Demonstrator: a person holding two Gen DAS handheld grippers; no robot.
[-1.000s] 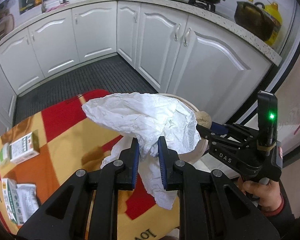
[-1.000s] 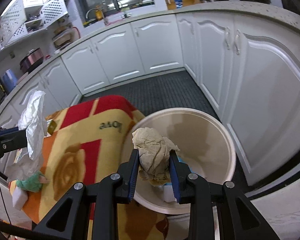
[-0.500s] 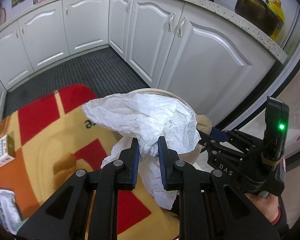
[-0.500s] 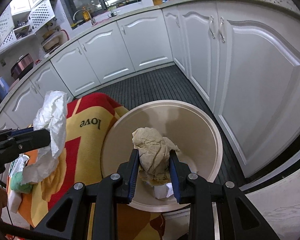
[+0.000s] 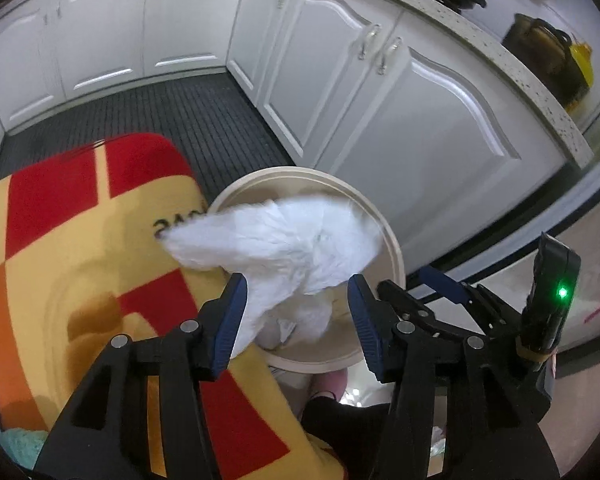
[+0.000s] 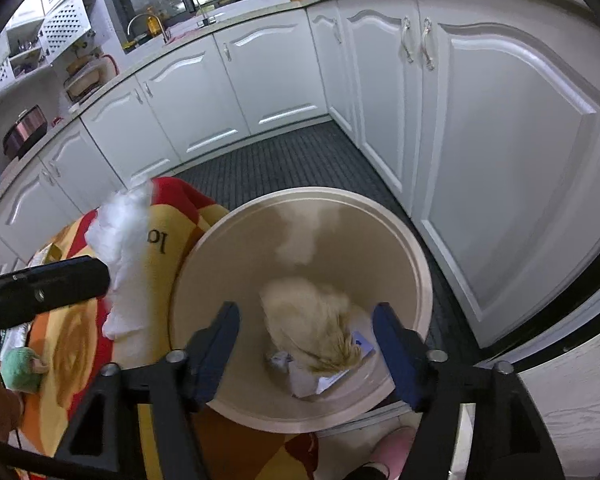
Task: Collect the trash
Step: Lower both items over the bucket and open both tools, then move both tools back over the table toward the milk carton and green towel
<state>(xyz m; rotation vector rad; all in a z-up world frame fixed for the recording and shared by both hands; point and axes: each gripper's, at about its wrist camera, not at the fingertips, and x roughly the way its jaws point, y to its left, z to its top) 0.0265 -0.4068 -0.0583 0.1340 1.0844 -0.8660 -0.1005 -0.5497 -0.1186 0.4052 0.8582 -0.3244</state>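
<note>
Both grippers, left (image 5: 296, 320) & right (image 6: 306, 348), were seen spread wide, nothing gripped. White tissue (image 5: 284, 248) and beige wad (image 6: 312, 320) over bin (image 6: 420, 276) were judged light, soft, crushable; best pinched mid-bulk.

White kitchen cabinets (image 6: 284, 76) wrap around a dark ribbed floor (image 5: 152, 120).

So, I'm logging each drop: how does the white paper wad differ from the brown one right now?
The white paper wad is bright white and larger; the brown paper wad is tan and smaller. The white one hangs at the bin rim by the tablecloth; the brown one is down inside. Both are crumpled, motion-blurred and ungripped.
</note>
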